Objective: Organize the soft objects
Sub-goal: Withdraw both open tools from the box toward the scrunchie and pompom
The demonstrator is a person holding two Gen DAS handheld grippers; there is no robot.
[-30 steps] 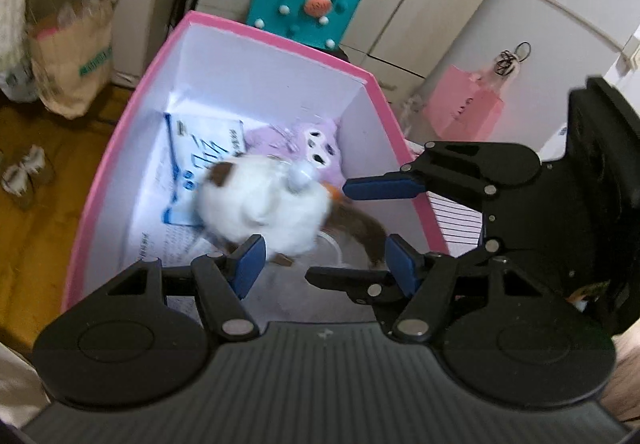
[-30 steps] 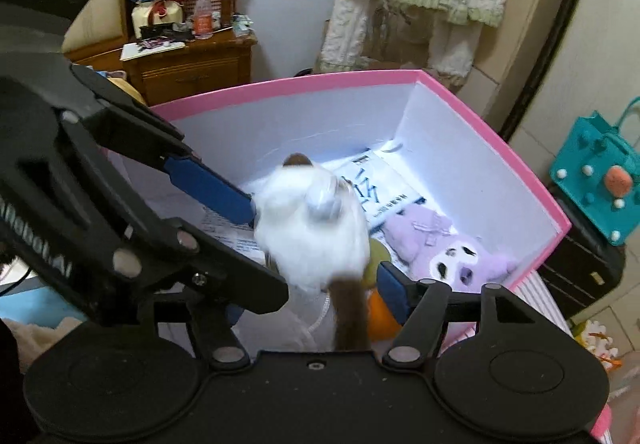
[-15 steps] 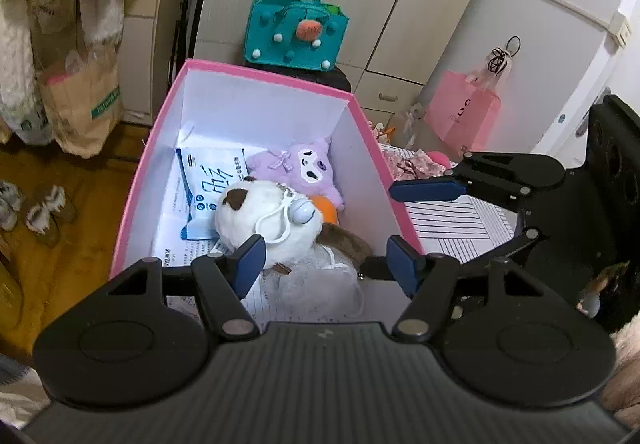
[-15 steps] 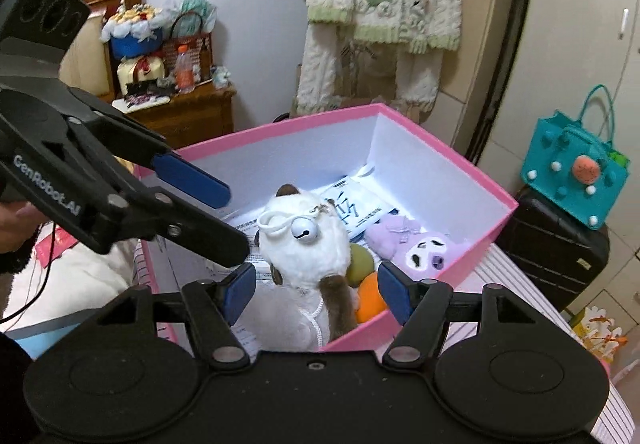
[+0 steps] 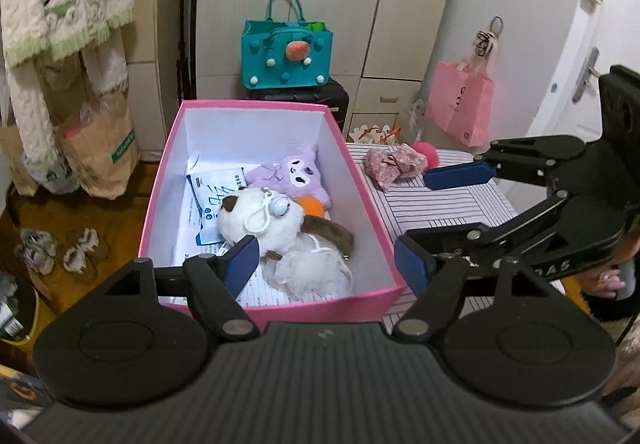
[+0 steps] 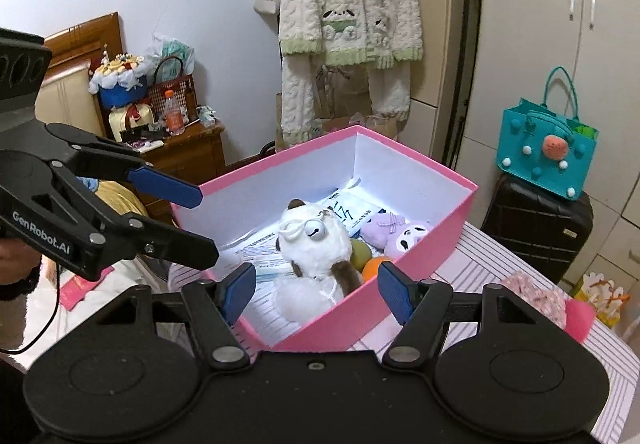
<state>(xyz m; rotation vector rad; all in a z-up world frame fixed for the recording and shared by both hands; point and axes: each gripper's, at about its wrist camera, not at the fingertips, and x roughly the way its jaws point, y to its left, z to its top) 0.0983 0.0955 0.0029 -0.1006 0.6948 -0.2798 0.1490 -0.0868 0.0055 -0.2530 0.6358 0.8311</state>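
Now both grippers above the near end of the pink box [image 5: 362, 180], nothing held. Left gripper [image 5: 326, 266] at lower centre of its own frame, blue fingers [image 5: 242, 260] apart and just been opening wider, only air between them. Right gripper [image 6: 316, 294] at lower centre of its own frame, fingers [image 6: 239, 293] also apart, empty; seen as well at the right edge of the left view.

Inside the box, lying free: white plush dog [image 5: 260, 220] with brown ears and a small bell, in the middle; a pale fluffy pouch [image 5: 316, 270] just in front of it, touching; purple plush [image 5: 290, 176] behind, near the far right wall; an orange ball [image 5: 312, 204] between dog and purple plush; a blue-and-white packet [image 5: 214, 200] at the left, on printed paper sheets. In the right view also a green ball [image 6: 360, 252] beside the orange one.

On the striped desk [image 5: 440, 204], right of the box: a pink floral pouch [image 5: 390, 166], touching a pink pompom [image 5: 426, 155].

Upper centre of the left view: teal bag [image 5: 286, 58] on a black suitcase [image 5: 320, 96].
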